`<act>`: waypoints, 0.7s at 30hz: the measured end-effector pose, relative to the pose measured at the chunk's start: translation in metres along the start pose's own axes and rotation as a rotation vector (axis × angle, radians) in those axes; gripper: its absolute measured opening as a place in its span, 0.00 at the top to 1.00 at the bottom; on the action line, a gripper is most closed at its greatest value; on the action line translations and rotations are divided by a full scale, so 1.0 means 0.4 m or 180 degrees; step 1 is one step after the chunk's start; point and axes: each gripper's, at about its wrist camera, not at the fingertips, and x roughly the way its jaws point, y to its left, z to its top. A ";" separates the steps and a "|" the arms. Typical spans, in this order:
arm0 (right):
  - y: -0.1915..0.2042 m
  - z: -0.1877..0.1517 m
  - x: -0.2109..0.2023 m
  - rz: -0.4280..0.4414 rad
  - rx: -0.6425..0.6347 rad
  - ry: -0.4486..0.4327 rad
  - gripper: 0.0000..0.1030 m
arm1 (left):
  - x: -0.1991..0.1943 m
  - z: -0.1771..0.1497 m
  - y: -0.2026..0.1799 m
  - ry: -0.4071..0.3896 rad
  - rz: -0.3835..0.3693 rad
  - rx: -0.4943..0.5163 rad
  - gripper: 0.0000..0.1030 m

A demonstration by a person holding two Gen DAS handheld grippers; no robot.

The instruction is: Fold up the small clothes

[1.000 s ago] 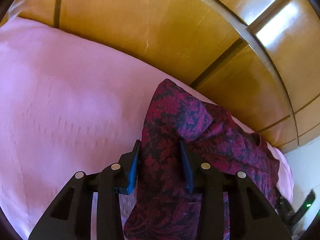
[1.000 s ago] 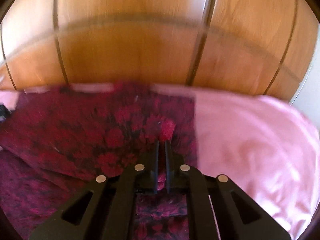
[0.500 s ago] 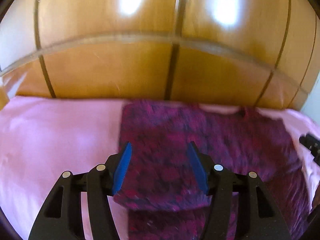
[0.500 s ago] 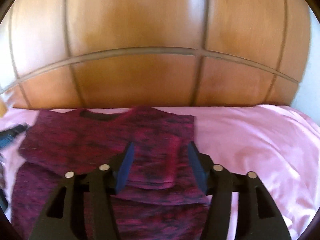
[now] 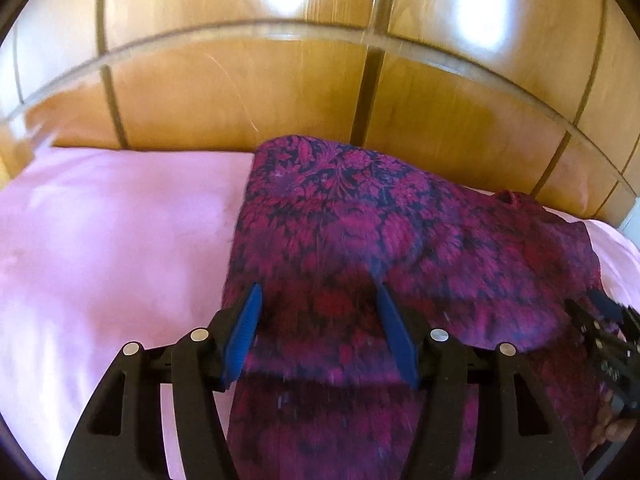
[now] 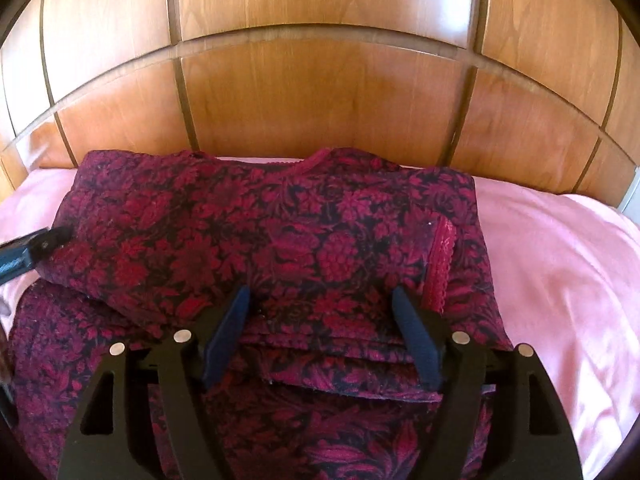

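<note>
A dark red floral garment (image 6: 280, 248) lies on the pink bed sheet (image 6: 560, 280), its bottom folded up over its top; the neckline (image 6: 304, 164) faces the headboard. It also shows in the left wrist view (image 5: 380, 240). My right gripper (image 6: 320, 300) is open and empty, hovering over the folded edge near a lace-trimmed cuff (image 6: 442, 264). My left gripper (image 5: 318, 300) is open and empty over the garment's left part. The right gripper's tip (image 5: 608, 328) shows at the left view's right edge, the left gripper's tip (image 6: 28, 252) at the right view's left edge.
A wooden panelled headboard (image 6: 320, 96) stands right behind the garment. Pink sheet (image 5: 112, 240) spreads to the left of the garment and to its right.
Both grippers let go of the garment's edge and opened. The lifted half now lies flat over the other half. Both grippers have drawn back a little.
</note>
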 end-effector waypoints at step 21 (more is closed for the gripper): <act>-0.041 -0.211 -0.175 0.0098 0.0169 0.0485 0.03 | -0.265 -0.260 0.020 -0.0082 -0.0048 0.0037 0.35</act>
